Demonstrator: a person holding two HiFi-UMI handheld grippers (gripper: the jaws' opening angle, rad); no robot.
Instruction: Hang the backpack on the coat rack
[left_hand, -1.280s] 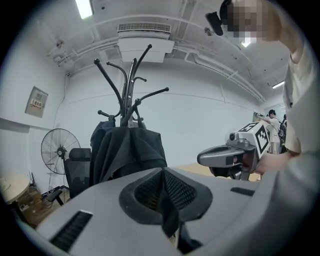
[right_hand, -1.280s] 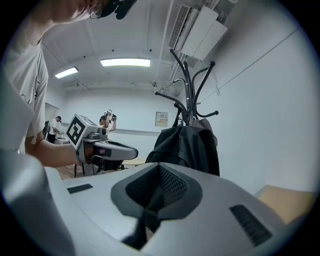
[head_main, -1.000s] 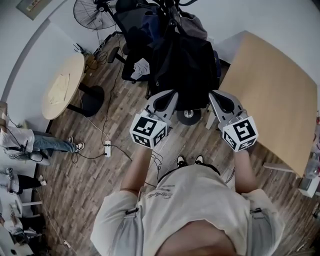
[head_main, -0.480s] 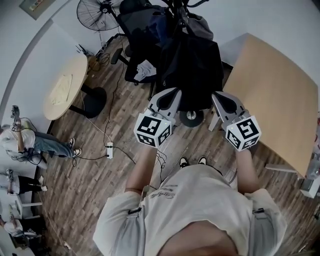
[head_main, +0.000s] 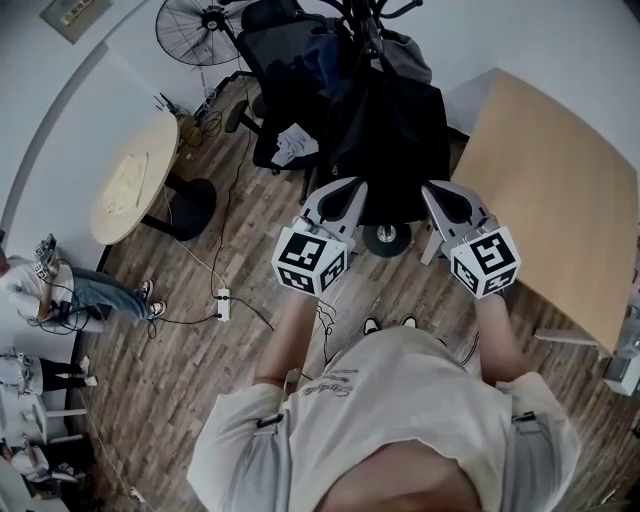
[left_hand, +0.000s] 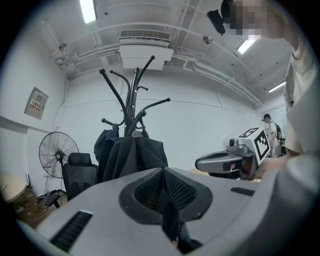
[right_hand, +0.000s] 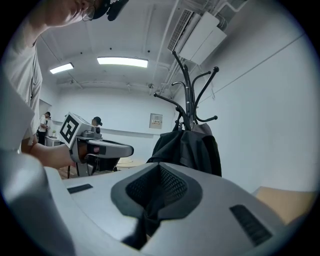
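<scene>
A black backpack (head_main: 392, 135) hangs on the black coat rack (head_main: 362, 25), beside other dark garments. In the left gripper view the backpack (left_hand: 134, 157) drapes below the rack's curved hooks (left_hand: 131, 90). The right gripper view shows the backpack (right_hand: 190, 147) under the rack's arms (right_hand: 187, 100). My left gripper (head_main: 345, 190) and right gripper (head_main: 440, 192) are held level side by side, pointing at the backpack from a short way off. Both are shut with nothing between the jaws. Each shows in the other's view: the right gripper (left_hand: 201, 162) and the left gripper (right_hand: 129, 149).
A black office chair (head_main: 285, 70) and a standing fan (head_main: 195, 20) stand left of the rack. The round wooden table (head_main: 130, 175) is at the left and a large wooden table (head_main: 555, 190) at the right. A power strip (head_main: 222, 300) with cables lies on the wood floor. People stand at the far left edge.
Both grippers have kept their place and stayed shut. The head view has drifted slightly, and a person at the left edge has shifted.
</scene>
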